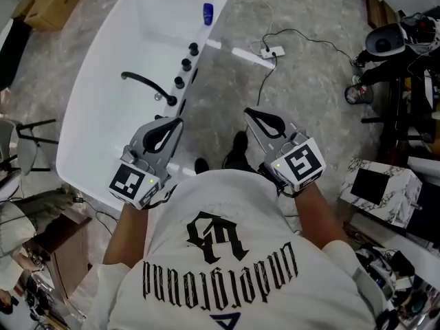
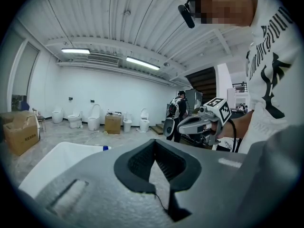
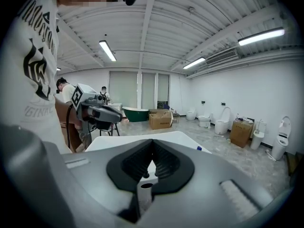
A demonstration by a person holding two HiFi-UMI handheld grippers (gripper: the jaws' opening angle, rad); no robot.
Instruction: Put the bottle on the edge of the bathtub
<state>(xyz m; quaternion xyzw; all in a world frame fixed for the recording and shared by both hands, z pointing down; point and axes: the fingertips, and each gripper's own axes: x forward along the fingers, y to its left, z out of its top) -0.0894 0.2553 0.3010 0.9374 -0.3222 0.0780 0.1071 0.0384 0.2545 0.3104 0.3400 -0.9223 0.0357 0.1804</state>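
Note:
A white bathtub point(image 1: 89, 108) stands on the floor at the upper left, with a black faucet point(image 1: 147, 84) and knobs on its right rim. A small bottle with a blue cap point(image 1: 207, 12) stands on the tub's far rim. It also shows as a blue cap point(image 2: 105, 147) in the left gripper view and as a blue speck point(image 3: 198, 148) in the right gripper view. My left gripper point(image 1: 177, 121) is held over the tub's near right rim, shut and empty. My right gripper point(image 1: 249, 112) hangs over the floor beside the tub, also shut with nothing in it.
A white power strip point(image 1: 273, 51) with a black cable lies on the floor right of the tub. A cardboard box point(image 1: 51, 2) sits at the far left, and a marbled box point(image 1: 381, 188) and equipment at the right. Toilets point(image 2: 94, 118) line the far wall, and a person point(image 2: 178, 110) stands nearby.

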